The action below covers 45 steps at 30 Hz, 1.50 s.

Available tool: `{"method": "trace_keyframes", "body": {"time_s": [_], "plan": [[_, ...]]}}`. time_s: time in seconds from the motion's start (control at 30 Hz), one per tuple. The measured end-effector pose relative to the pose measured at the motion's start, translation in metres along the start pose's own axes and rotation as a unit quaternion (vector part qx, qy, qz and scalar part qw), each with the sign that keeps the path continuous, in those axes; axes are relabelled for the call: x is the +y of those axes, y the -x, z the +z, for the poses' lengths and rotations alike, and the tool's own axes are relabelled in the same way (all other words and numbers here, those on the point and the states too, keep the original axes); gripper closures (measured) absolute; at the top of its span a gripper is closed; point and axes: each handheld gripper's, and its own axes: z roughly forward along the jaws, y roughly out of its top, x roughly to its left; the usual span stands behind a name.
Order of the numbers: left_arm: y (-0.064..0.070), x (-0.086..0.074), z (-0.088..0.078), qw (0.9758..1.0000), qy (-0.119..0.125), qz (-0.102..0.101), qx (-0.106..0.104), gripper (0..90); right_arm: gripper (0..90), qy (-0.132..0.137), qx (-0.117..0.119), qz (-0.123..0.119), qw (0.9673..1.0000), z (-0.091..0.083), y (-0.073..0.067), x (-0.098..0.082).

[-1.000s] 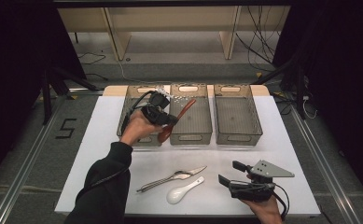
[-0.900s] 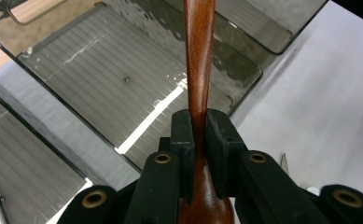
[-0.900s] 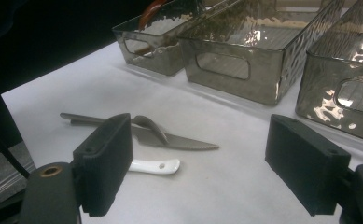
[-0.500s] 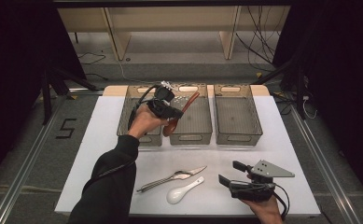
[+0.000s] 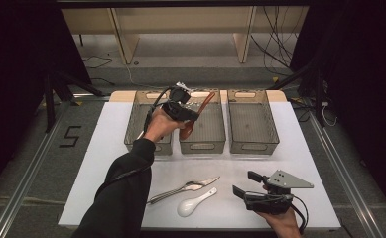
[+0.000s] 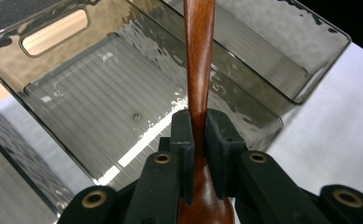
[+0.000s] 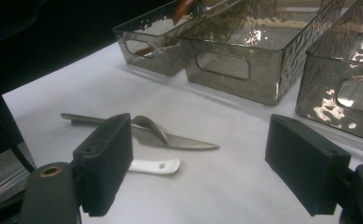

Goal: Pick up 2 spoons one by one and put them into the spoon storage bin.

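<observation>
White surface [image 5: 131, 148] unchanged; left tool [image 5: 193, 115], clamped on the wooden spoon [image 5: 194, 115], has carried it rightward above the middle bin [image 5: 203, 145]; right tool [image 5: 245, 184] rests wide open, empty.

Left claw [image 6: 199, 140] clamping a brown wooden spoon [image 6: 199, 60] by its handle, spoon hanging above a smoked clear bin [image 6: 100, 93], white tabletop [image 6: 338, 121] lying beside the bin

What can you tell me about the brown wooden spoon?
The wooden spoon is reddish-brown, smooth and glossy, with a long narrow handle widening to a bowl. The left claw is shut on it near the bowl, black pads pinching both sides. It hangs tilted in the air over the middle bin, a smoky see-through tray, handle pointing up and away.
</observation>
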Motion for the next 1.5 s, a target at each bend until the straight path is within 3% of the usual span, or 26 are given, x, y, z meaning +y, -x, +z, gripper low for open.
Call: {"method": "trace_keyframes", "body": {"time_s": [0.53,1.5], "plan": [[-0.005,-0.004,0.018,0.9995,0.020,-0.022,0.014,81.1,23.7,0.000,0.001,0.001,1.0000,0.000,0.000,0.000],[-0.007,-0.014,0.036,0.9992,0.005,-0.030,0.027,80.3,23.7,0.000,0.001,0.001,1.0000,0.000,0.000,0.000]]}}
